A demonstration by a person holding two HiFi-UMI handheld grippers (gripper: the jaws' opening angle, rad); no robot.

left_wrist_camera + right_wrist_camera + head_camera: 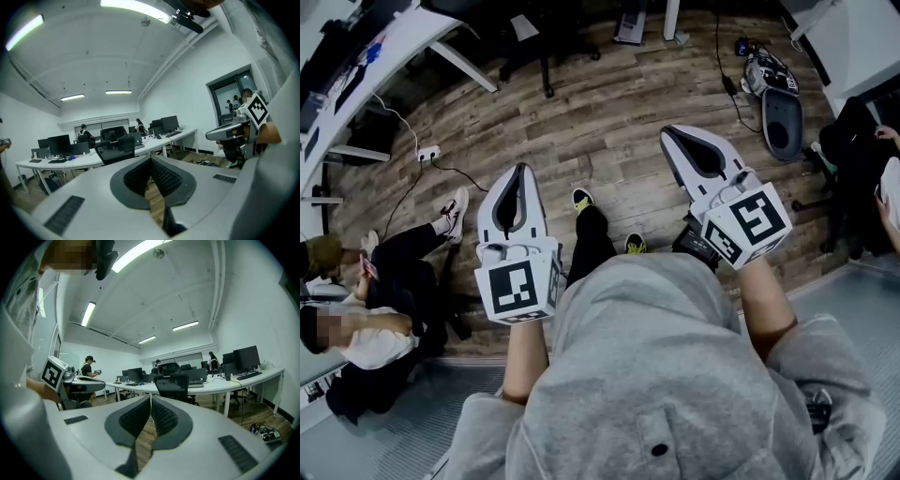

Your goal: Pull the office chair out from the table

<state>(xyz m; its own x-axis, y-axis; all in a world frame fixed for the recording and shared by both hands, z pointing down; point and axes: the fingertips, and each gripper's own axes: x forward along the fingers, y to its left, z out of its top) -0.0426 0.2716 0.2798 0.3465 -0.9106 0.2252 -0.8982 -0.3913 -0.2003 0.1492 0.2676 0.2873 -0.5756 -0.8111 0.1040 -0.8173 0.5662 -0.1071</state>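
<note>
Shut tip to tip on the left gripper [151,158], nothing caught between the dark, cross-ribbed pads [136,178]. Same on the right gripper [150,397]: textured pads [165,417] pressed together at the tips, empty. Around both, smooth pale-grey shells tapering to rounded points. In the head view, held side by side above the floor [609,122], left gripper [520,169] and right gripper [667,131], each backed by a cube with black-and-white square markers.

Straight ahead, well apart from either gripper: the office chair [117,149], black, with a broad, round-cornered back of fine mesh. Tucked in against the near edge of the table [161,140]. Seat and base hidden behind the gripper shells. From the right gripper view, the same dark back of the office chair [172,384], upright, facing the camera, close against the table [234,383].

Long white tabletop, gently curved, matte, on slim white legs. Flat black monitors [169,123] in a row along it. Underfoot, wood-grain planks in mixed browns and greys.
</note>
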